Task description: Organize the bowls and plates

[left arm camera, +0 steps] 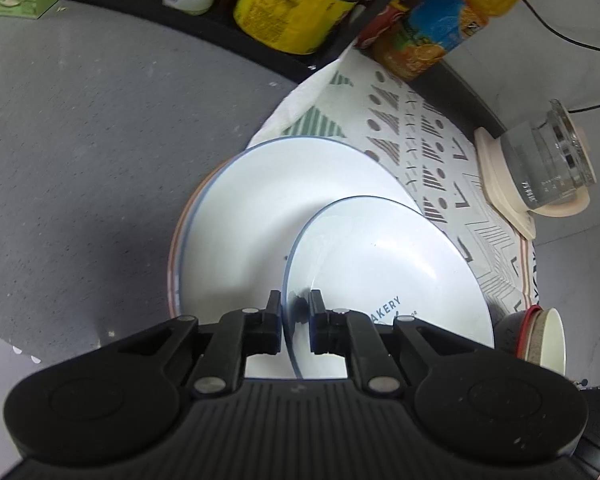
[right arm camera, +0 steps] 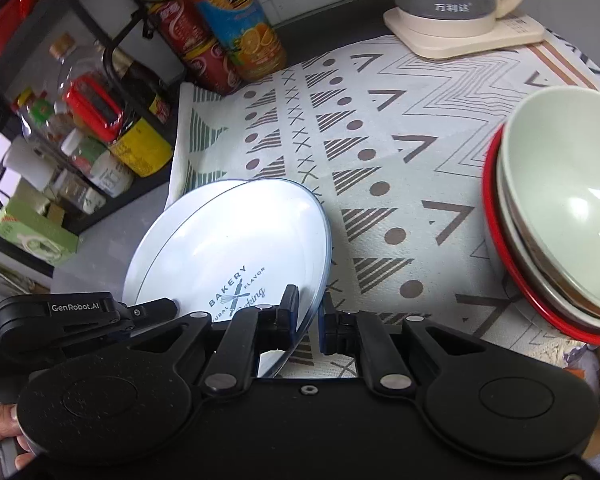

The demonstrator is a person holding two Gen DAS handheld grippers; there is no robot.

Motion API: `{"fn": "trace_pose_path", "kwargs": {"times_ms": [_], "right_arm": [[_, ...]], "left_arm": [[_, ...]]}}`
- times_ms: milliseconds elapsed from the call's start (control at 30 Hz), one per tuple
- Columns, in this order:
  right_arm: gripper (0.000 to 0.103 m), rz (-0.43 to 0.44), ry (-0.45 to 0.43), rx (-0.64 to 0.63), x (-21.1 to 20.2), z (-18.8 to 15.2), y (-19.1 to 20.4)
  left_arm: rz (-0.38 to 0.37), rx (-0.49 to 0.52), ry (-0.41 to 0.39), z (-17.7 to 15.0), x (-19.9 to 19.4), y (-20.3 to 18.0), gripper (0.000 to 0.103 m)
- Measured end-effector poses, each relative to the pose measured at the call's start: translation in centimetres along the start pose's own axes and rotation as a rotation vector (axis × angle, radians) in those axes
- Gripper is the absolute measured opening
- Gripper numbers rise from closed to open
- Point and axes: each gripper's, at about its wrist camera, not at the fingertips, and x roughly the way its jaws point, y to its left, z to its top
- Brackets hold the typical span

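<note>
Both grippers, left [left arm camera: 295, 320] and right [right arm camera: 309, 320], apparently pinched opposite rims of the tilted white round "BAKERY" plate [right arm camera: 236, 256] above a larger blue-rimmed white plate [left arm camera: 252, 200].

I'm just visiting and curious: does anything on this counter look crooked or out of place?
Yes. The small white plate printed "BAKERY" sits tilted, not flat, over the bigger plates, with both tools gripping its rim. The stacked bowls on the patterned cloth also lean. Nothing looks spilled or broken.
</note>
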Motion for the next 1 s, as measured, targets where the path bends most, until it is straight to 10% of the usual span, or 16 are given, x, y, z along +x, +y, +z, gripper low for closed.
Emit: {"fn": "trace_pose_path", "kwargs": {"times_ms": [800, 1000], "right_arm": [[0.009, -0.047, 0.006, -0.065, 1.7, -0.8, 1.6], [0.009, -0.06, -0.002, -0.07, 1.7, -1.0, 1.9]], "left_arm": [[0.101, 0.05, 0.003, 0.7, -0.5, -0.4, 0.014], [0.106, 0.079, -0.062, 1.4, -2.7, -0.8, 0.048]]}}
